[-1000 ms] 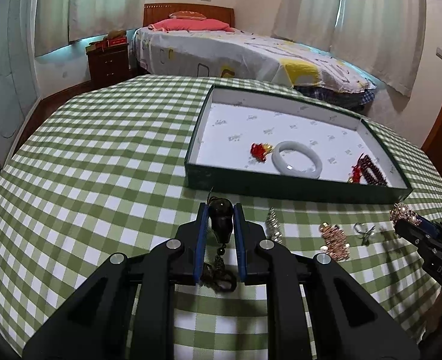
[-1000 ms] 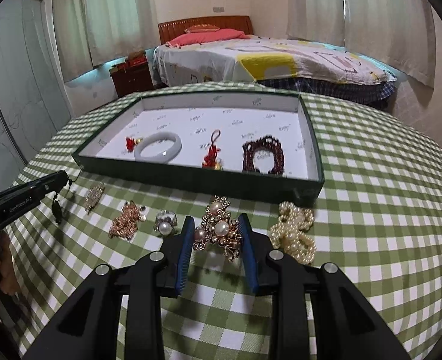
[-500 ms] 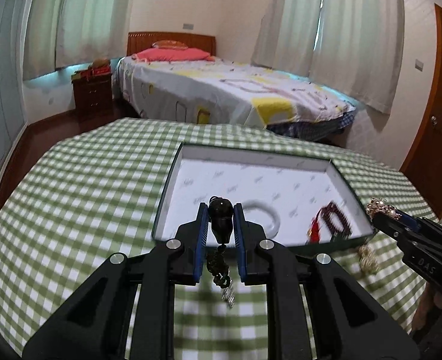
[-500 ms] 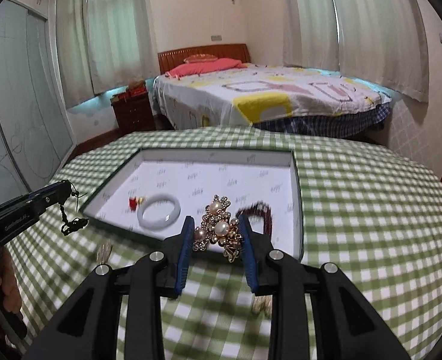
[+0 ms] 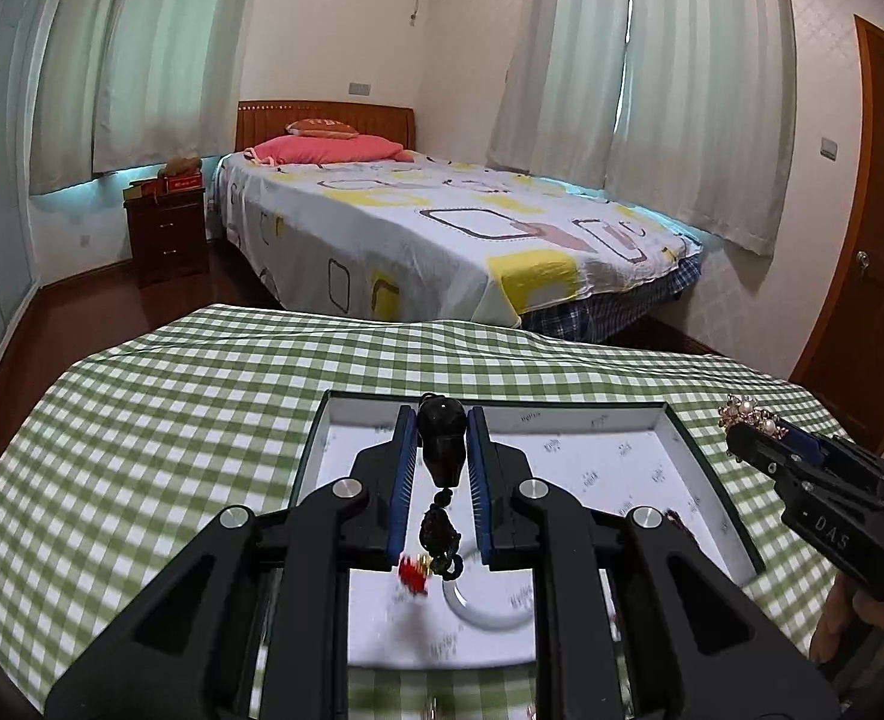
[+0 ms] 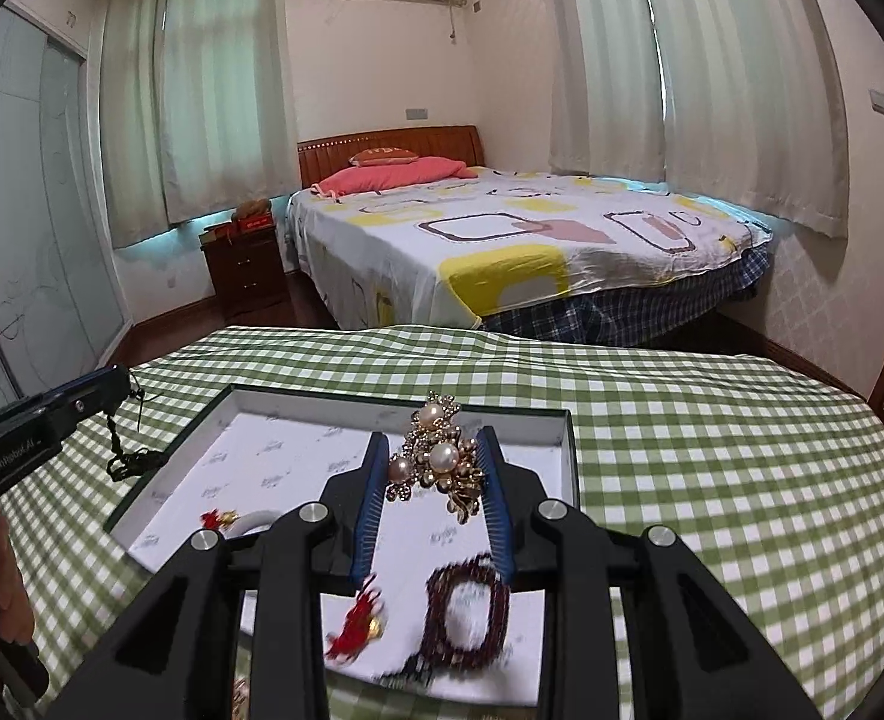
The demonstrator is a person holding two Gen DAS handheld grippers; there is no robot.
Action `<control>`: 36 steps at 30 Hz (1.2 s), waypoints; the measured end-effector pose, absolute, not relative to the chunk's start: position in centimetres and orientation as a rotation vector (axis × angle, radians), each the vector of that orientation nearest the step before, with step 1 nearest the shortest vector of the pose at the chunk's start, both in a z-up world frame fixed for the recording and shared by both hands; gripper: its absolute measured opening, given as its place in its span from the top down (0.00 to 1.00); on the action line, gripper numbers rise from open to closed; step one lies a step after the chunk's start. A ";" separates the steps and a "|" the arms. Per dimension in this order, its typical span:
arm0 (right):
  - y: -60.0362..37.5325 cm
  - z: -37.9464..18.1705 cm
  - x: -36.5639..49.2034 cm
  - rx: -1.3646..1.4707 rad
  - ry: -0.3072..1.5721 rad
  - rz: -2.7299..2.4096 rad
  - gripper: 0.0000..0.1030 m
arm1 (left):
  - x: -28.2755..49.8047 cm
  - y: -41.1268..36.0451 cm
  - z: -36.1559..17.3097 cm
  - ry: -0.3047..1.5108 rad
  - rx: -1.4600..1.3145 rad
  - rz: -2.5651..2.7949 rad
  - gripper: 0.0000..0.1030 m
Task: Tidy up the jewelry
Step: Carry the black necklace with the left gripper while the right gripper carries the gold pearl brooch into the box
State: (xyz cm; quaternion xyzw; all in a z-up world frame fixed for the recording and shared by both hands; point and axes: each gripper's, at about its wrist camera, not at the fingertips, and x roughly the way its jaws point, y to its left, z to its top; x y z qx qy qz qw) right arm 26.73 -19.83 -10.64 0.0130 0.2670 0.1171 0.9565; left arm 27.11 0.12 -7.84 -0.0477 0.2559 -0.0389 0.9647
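Observation:
My left gripper (image 5: 440,450) is shut on a black bead pendant (image 5: 442,447) whose cord and charm hang down over the dark green tray (image 5: 313,438) with its white lining. My right gripper (image 6: 434,462) is shut on a gold and pearl brooch (image 6: 439,465) and holds it above the same tray (image 6: 568,450). In the tray lie a white bangle (image 5: 490,606), a red tassel charm (image 6: 355,630) and a dark red bead bracelet (image 6: 469,624). Each gripper shows in the other's view: the right one (image 5: 742,420), the left one (image 6: 121,381).
The tray sits on a round table with a green checked cloth (image 6: 712,480). A little gold jewelry (image 6: 239,690) lies on the cloth near the front edge. Behind the table are a bed (image 5: 442,228), a nightstand (image 5: 166,234) and a door (image 5: 862,300).
Both grippers have risen and moved forward from the cloth to above the tray, each carrying its piece. The loose jewelry on the cloth has dropped out of view.

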 end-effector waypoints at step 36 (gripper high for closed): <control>-19.3 -18.1 35.0 -0.016 0.923 0.162 0.69 | 39.1 -0.4 -17.2 0.931 -0.059 -0.056 0.81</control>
